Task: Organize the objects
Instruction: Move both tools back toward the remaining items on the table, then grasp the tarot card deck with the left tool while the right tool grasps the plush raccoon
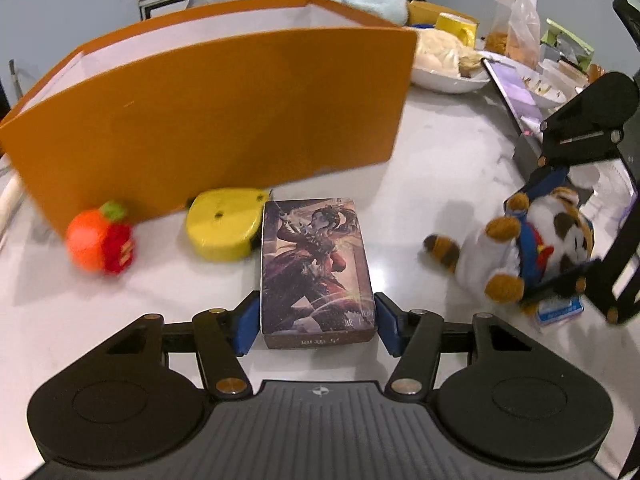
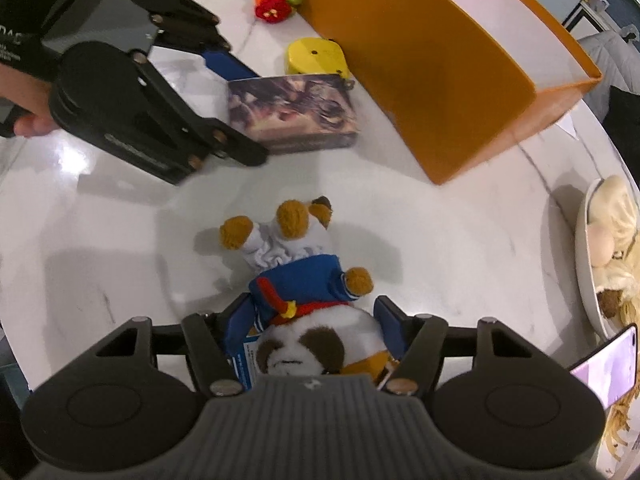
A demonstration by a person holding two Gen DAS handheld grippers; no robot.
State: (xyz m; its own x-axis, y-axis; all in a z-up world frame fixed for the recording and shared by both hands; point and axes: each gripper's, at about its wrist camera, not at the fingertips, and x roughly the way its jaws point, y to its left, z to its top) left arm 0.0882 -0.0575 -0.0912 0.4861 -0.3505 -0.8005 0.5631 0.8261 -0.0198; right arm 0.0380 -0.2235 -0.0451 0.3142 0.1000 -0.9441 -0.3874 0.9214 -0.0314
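Observation:
My left gripper (image 1: 316, 326) is shut on a card box (image 1: 316, 268) with a warrior picture, which lies on the white table. It also shows in the right wrist view (image 2: 292, 110). My right gripper (image 2: 312, 328) is shut on a plush cat (image 2: 304, 300) in a blue jacket, which lies on the table; in the left wrist view the cat (image 1: 528, 248) is at the right. A yellow tape measure (image 1: 224, 224) and an orange knitted fruit toy (image 1: 98, 238) sit against the open orange box (image 1: 208, 120).
A white plate (image 1: 444, 80) of food, a phone (image 1: 514, 92), a plastic bag (image 1: 516, 16) and a yellow mug (image 1: 456, 28) crowd the back right. In the right wrist view the plate (image 2: 588, 280) and phone (image 2: 604, 364) lie at the right table edge.

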